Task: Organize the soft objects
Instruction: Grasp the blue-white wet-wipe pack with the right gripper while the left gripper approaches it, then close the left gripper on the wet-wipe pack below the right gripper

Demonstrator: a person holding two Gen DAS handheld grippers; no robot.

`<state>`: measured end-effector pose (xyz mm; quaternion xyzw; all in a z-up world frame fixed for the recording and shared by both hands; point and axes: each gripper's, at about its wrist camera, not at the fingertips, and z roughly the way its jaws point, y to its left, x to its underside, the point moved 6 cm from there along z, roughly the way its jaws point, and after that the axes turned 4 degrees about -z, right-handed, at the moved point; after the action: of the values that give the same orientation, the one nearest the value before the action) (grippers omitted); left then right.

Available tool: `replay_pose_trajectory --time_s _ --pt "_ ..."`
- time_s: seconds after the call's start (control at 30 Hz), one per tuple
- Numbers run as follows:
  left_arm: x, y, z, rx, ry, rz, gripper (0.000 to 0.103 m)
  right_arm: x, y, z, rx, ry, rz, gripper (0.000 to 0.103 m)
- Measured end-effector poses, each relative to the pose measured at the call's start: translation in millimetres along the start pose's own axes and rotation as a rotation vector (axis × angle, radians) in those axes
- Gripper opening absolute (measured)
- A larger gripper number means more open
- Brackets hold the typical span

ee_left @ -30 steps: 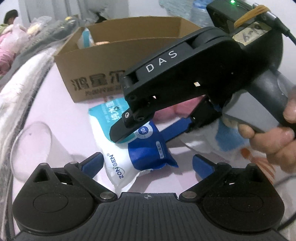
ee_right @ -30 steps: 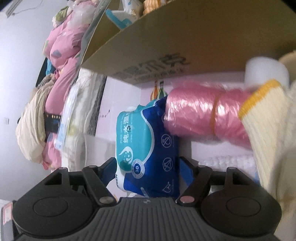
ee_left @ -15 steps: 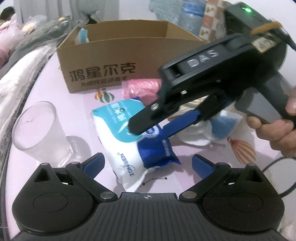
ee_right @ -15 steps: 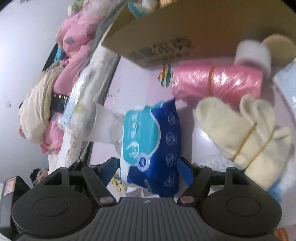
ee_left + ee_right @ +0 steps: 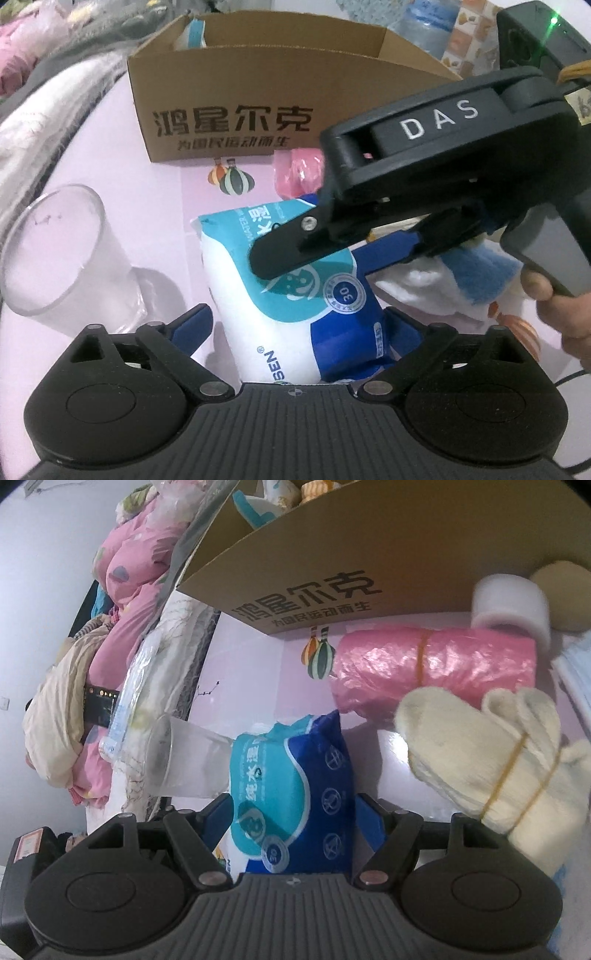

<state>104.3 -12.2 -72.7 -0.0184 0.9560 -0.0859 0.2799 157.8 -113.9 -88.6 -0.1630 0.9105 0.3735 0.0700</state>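
A blue and white wet-wipes pack lies between the fingers of both grippers. My left gripper straddles its near end with blue fingers spread either side. My right gripper holds the pack between its blue fingers, which press its sides; in the left wrist view its black body reaches in from the right over the pack. The cardboard box stands behind, with a few items inside.
A clear plastic cup stands left of the pack. A pink plastic roll, a cream glove bundle, a white foam roll and a blue-white cloth lie to the right on the pink tabletop. Bedding is piled on the far left.
The left gripper has moved forward so the pack now sits between its fingers. The right gripper has shifted slightly and still holds the pack.
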Motion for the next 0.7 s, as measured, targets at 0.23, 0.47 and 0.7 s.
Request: replay_pose_trajectory --time_s 0.23,0.47,0.7 --pt "2.9 -3.6 4.9 -0.017 -0.005 -0.004 0.090 -0.3 4.0 10.9 0.017 0.024 -0.041 0.064" --pt "5.9 -4.5 -1.2 -0.023 -0.014 -0.013 0.087 4.9 10.6 9.2 0.026 0.006 -0.095 0.063" --pt "4.3 -2.6 -31.3 -0.052 -0.091 -0.015 0.080 17.3 28.3 -0.9 0.017 -0.007 -0.109 0.063"
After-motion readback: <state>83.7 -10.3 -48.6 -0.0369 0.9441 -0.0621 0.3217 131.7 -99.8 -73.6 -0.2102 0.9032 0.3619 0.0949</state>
